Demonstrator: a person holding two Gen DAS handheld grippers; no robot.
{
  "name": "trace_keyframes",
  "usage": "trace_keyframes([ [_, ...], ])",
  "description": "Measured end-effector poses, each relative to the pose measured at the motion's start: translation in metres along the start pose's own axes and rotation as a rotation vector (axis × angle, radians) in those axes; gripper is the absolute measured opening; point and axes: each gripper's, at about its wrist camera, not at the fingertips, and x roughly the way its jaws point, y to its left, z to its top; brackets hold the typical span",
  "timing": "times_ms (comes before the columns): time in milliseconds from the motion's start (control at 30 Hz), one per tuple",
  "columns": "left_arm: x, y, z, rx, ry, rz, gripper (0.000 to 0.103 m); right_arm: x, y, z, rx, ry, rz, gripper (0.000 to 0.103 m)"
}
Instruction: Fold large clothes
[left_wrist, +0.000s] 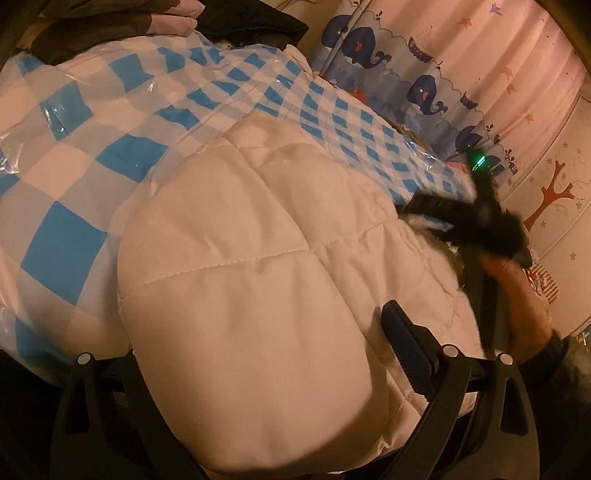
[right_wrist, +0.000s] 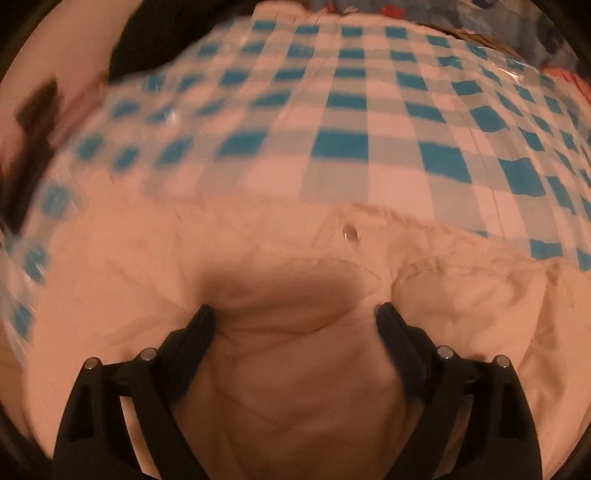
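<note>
From my left wrist camera I look down on a white quilted puffer jacket (left_wrist: 258, 280), bulging between my fingers and lying on a blue-and-white checked cloth (left_wrist: 85, 173) under clear plastic film. Only one finger (left_wrist: 410, 350) of my left gripper (left_wrist: 255, 354) is plainly visible, at the jacket's right side; the other is hidden behind the padded fabric, so I cannot tell whether this tool is clamped on the jacket or merely straddling it.

Farther right in the same view, my right gripper (left_wrist: 436, 208) shows as a dark blur with a green light on its body, held by a hand (left_wrist: 517, 291) in a dark sleeve. It hangs over the jacket's far right edge.

My right wrist camera gives the clearer answer — the right gripper (right_wrist: 295, 314) has its jaws spread wide, with the white jacket (right_wrist: 295, 387) bunched loosely below and between them, and neither pad pressing on it. A small metal snap (right_wrist: 349, 233) sits on the jacket just ahead, near its edge, and beyond it the checked cloth (right_wrist: 340, 147) runs away toward the top of the view.

At the back of the left view a pile of dark and pink clothes (left_wrist: 147, 26) lies on the cloth's far side, and a whale-print curtain (left_wrist: 406, 66) hangs behind.
</note>
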Motion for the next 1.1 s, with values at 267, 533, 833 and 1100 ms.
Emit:
trace_keyframes([
  [267,-0.002,-0.004,-0.002,0.017,-0.013,0.012,0.090,0.043,0.058,0.034,-0.071,0.012,0.029,0.086],
  [533,-0.004,-0.008,-0.004,0.031,-0.023,0.027,0.090,0.037,0.048,0.025,-0.090,0.042,0.052,0.086],
  [833,-0.005,-0.010,-0.005,0.038,-0.034,0.043,0.090,-0.068,-0.076,-0.010,0.003,-0.102,-0.194,0.086],
  [1100,-0.009,-0.017,-0.008,0.070,-0.051,0.064,0.090,-0.057,-0.237,-0.079,0.390,0.000,-0.220,0.096],
])
